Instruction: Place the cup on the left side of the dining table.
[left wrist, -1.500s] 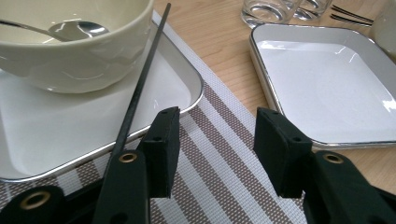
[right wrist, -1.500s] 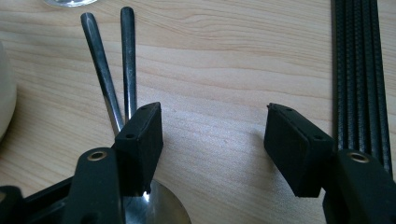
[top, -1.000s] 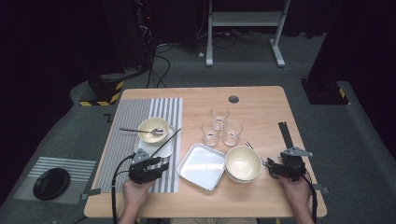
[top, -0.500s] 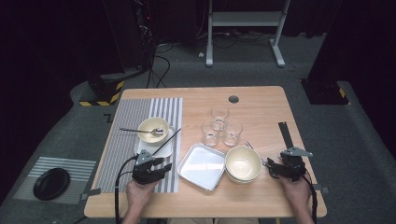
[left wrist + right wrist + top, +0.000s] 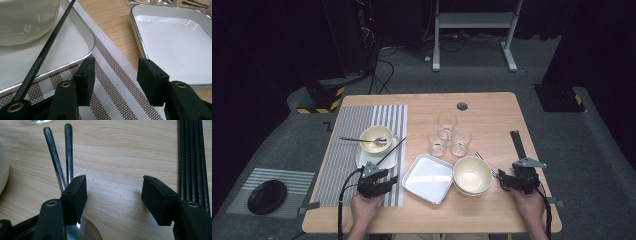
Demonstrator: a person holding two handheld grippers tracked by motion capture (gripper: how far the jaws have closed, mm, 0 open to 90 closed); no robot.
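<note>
The table [image 5: 492,107] is pale wood with a fine grain, and a woven placemat [image 5: 347,150] of brown and white stripes covers its left part. On the placemat sits a shallow white square tray with a metal rim [image 5: 62,53], rounded at the corners, bearing a glossy cream bowl [image 5: 376,138] with a spoon [image 5: 362,140] across it and a thin black stick [image 5: 42,56] leaning over its edge. Just right of the placemat lies a second square tray [image 5: 428,177], white inside with a bright metal rim, and touching its right side stands a stack of cream bowls [image 5: 472,176]. Three clear glasses [image 5: 447,136] cluster behind them. The left gripper [image 5: 115,75] rests low over the placemat, its flat black jaws standing about half apart with nothing between them, one near each tray's rim. The right gripper [image 5: 113,190] lies on bare wood right of the bowls, jaws released and wide, gripping nothing; two dark metal cutlery handles [image 5: 61,152] run under its left jaw, and a shiny spoon bowl shows beneath it. A black ribbed strip [image 5: 191,157] lies by the other jaw.
</note>
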